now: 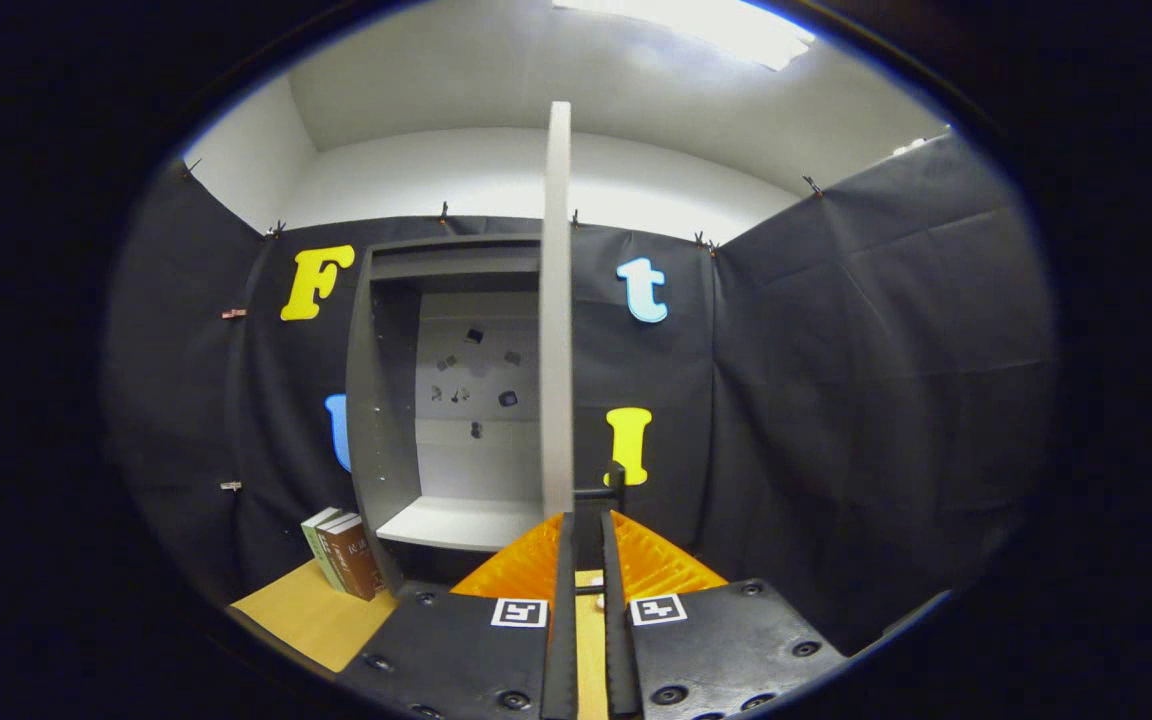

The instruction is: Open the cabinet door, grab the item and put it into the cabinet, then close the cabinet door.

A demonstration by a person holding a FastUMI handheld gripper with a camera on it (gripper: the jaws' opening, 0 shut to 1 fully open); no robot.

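While the cabinet (406, 400) stands open against the black cloth wall at the back edge of the table (301, 615), we see its single compartment holding nothing loose: a pale floor shelf, grey side walls and a light back panel dotted with a few small dark marks whose nature we cannot tell. We count one cabinet, one door and one gripper. The door (557, 310) is swung out toward us and is seen edge-on as a tall pale strip rising from just ahead of the fingers.

Beside the cabinet's left wall, near the back of the tan table top, stands the item: boxes (343, 550) upright and tilted a little, pressed together side by side. We make out two, a green-and-white one and a brown one, though a third thin edge between them may be another; we cannot tell. They lie well to the left of the fingers and apart from them.

The gripper (584, 540) points level and straight toward the door's lower edge. Its fingers (564, 600) run nearly parallel with only a narrow gap between them. At their tips a small dark handle sits at the door's bottom edge; whether both fingers press on it we cannot tell.
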